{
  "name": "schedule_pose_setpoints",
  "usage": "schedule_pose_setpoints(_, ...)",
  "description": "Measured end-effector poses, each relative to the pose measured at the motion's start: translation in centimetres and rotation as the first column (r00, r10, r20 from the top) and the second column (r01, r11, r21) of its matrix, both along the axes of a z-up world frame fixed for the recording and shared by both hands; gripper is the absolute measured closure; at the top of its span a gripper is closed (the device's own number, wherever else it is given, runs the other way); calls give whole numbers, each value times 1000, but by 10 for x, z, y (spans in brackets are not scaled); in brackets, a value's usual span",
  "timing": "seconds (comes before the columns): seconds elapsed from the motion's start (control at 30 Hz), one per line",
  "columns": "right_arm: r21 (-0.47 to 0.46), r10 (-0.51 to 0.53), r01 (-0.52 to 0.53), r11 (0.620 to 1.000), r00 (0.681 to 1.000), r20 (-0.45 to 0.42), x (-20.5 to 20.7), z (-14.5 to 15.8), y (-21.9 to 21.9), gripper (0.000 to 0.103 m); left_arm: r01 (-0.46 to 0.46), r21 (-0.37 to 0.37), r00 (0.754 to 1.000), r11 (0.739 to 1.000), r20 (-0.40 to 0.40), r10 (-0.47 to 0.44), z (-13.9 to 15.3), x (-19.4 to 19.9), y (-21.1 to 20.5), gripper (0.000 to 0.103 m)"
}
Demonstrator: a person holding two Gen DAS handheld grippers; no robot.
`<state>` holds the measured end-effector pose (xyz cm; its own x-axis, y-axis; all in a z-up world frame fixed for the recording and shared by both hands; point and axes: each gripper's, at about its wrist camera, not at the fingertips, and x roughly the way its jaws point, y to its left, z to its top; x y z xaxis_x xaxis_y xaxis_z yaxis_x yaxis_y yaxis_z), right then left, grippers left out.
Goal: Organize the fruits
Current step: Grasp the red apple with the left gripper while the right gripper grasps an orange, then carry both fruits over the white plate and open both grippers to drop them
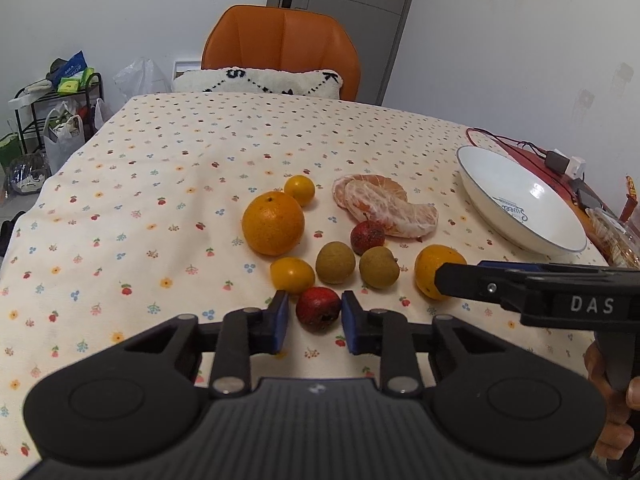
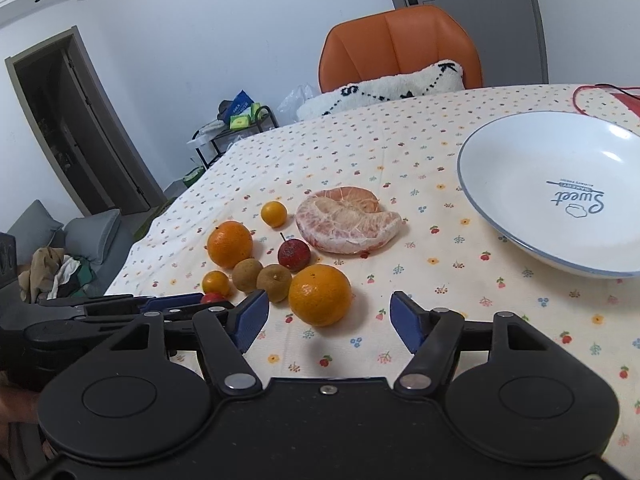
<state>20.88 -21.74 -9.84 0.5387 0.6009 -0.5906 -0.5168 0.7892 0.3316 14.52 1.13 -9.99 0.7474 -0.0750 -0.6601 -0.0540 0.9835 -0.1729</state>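
Fruits lie on the flowered tablecloth: a large orange [image 1: 273,223], a small orange [image 1: 299,189], another small orange [image 1: 292,274], two brown-green longans [image 1: 335,262] [image 1: 379,267], a red fruit [image 1: 367,237], peeled citrus pieces [image 1: 386,206], and an orange [image 2: 319,294] at the right. My left gripper [image 1: 315,316] is open with a small red fruit [image 1: 318,309] between its pads, not clamped. My right gripper [image 2: 330,320] is open just before the right-hand orange. The white bowl [image 2: 516,216] stands empty at the right.
An orange chair [image 1: 280,48] with a white cushion [image 1: 260,80] stands at the table's far edge. Cables and small black boxes [image 1: 560,162] lie beyond the bowl, with packaged snacks [image 1: 612,236] at the right edge. A cluttered rack [image 1: 56,104] stands at the left.
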Motion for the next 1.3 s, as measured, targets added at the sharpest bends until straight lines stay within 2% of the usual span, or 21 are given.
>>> schedule_pose_setpoints(0.13,-4,6,-6,1000,1000,-2,5,-3,6,37,-11,-11,1000,1000,5,11,3,-2,3,81)
schedule_pose_setpoints(0.17,-7,10,-10,1000,1000,0,6,-3,8,40,-14,-11,1000,1000,11,14,4,-3,4,81)
schedule_pose_setpoints(0.23,-7,24,-24,1000,1000,-6,8,-5,12,49,-19,-11,1000,1000,24,19,8,-6,4,81)
schedule_pose_setpoints(0.3,-8,34,-34,999,999,-15,10,-7,15,66,-23,-11,999,1000,36,24,12,-9,4,81)
schedule_pose_setpoints(0.83,72,10,-13,997,999,44,-6,9,-18,67,-15,5,991,1000,130,15,46,-13,-28,81)
schedule_pose_setpoints(1.3,104,-88,77,992,991,104,-11,25,-63,67,98,-2,982,995,164,-96,61,13,-72,81)
